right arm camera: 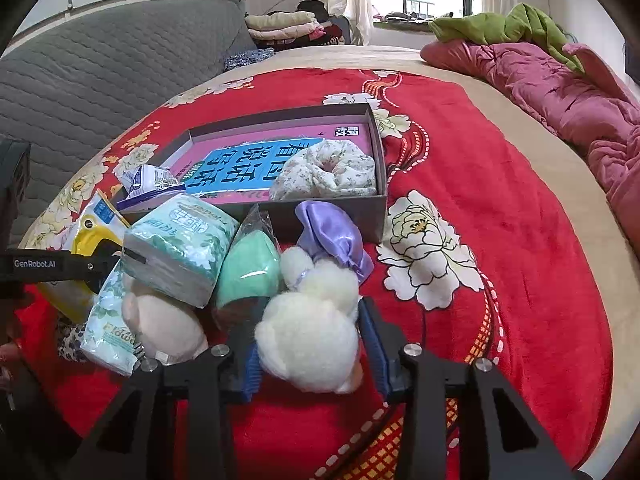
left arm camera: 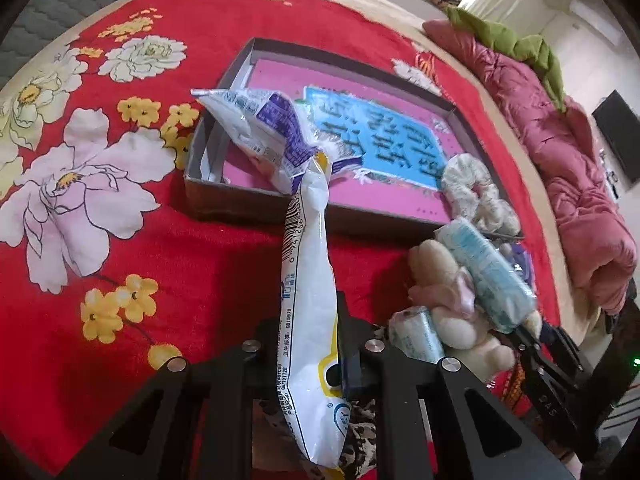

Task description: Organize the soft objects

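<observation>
Left wrist view: the left claw (left arm camera: 310,354) is clamped narrow on a white plastic packet (left arm camera: 310,280), pinched low so its twisted upper part leans over the near wall of the shallow box (left arm camera: 240,196) on the red floral bedspread (left arm camera: 100,240). In the right wrist view, the right claw (right arm camera: 308,350) is set half wide around a white plush toy (right arm camera: 310,336); whether the pads press it cannot be told. The toy lies just before the box, beside a mint sponge in a bag (right arm camera: 248,268) and a tissue pack (right arm camera: 180,248). A floral scrunchie (right arm camera: 328,170) is already in the box. The packet is best lifted clear of the wall, then released over the bare pink floor. A limp packet may snag the wall, so height should be gained first.
</observation>
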A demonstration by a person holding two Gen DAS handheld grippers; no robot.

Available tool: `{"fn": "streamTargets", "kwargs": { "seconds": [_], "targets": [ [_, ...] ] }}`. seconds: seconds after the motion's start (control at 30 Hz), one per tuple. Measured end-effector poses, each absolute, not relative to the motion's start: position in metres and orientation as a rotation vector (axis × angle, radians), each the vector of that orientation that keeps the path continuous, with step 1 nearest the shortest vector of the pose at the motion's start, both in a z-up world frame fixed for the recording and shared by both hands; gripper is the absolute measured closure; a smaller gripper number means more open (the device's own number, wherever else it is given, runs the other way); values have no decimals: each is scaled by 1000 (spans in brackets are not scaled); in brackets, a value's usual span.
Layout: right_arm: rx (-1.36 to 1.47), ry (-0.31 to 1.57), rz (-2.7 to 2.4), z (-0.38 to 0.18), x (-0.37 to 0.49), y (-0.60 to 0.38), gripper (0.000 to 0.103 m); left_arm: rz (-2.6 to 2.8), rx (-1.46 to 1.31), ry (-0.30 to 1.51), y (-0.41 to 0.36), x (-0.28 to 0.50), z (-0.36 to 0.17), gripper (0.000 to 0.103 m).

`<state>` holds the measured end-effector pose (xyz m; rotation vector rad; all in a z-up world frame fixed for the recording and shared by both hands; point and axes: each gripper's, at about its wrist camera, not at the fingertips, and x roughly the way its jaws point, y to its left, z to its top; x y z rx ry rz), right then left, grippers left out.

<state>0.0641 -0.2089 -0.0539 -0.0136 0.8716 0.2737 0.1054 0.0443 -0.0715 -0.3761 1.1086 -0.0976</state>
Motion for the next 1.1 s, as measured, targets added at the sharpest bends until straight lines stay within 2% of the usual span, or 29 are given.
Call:
{"fn": "streamTargets", "kwargs": {
  "seconds": [0.5,0.87,1.1],
  "targets": [
    [14,822,253,-41,57,-223,65,-131,-447,996,58,96,-42,86],
    [44,815,267,-36,55,-228,66,-134,-416,1002,55,94,-42,86],
    [52,746,240,-20,49,-236,66,-137,-427,953,59,89,-29,86]
  ]
}}
